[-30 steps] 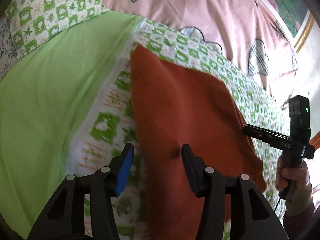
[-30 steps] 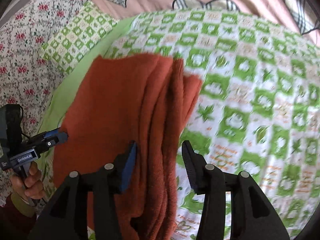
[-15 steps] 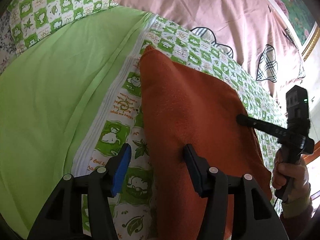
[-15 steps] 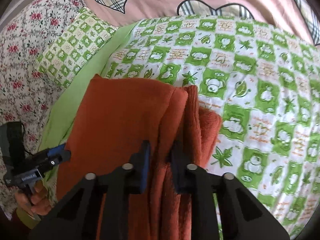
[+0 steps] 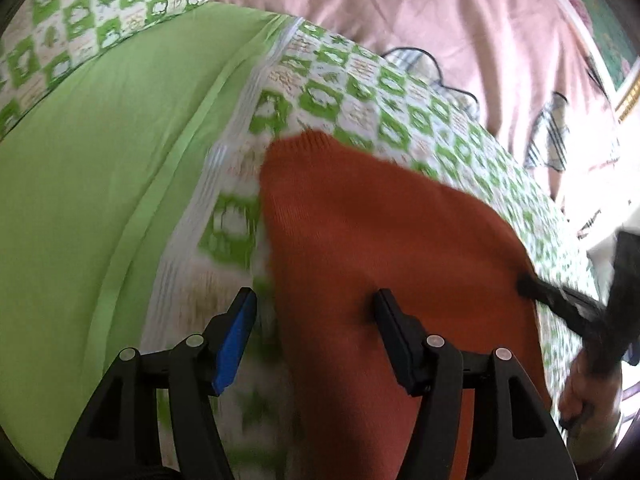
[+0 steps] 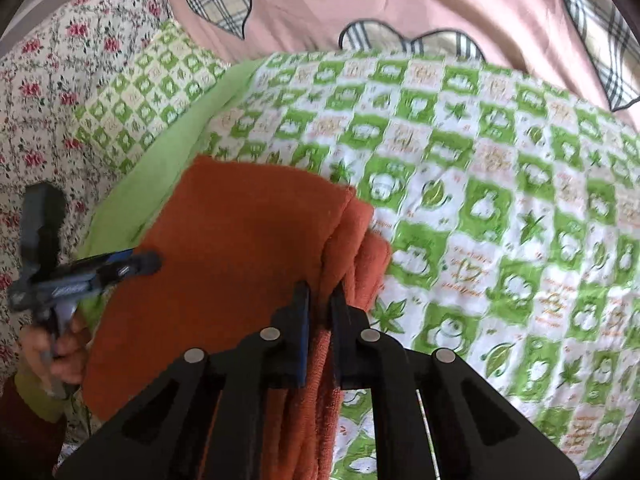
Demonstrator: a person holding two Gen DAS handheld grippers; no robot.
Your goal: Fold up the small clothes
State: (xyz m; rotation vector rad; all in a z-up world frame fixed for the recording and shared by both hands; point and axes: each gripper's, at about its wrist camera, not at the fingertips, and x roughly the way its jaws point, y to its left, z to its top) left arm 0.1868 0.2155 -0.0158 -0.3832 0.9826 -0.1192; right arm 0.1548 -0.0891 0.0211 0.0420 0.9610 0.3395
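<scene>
A folded rust-orange knitted garment (image 5: pixel 380 248) lies on a green-and-white checked quilt (image 5: pixel 360 92); it also shows in the right wrist view (image 6: pixel 232 256). My left gripper (image 5: pixel 316 300) is open over the garment's left edge, one finger on the quilt, the other on the fabric. My right gripper (image 6: pixel 320 296) is shut on the stacked folded layers at the garment's right edge. It shows in the left wrist view (image 5: pixel 524 282) at that edge, and the left gripper shows in the right wrist view (image 6: pixel 150 262) at the opposite edge.
A plain green sheet (image 5: pixel 100 184) lies left of the quilt (image 6: pixel 500 200). A pink blanket with plaid hearts (image 6: pixel 380 4) lies behind. A checked pillow (image 6: pixel 148 100) and floral fabric (image 6: pixel 48 80) are at far left.
My right gripper closed on the garment's folded right edge. The left gripper stayed open and moved in over the left edge.
</scene>
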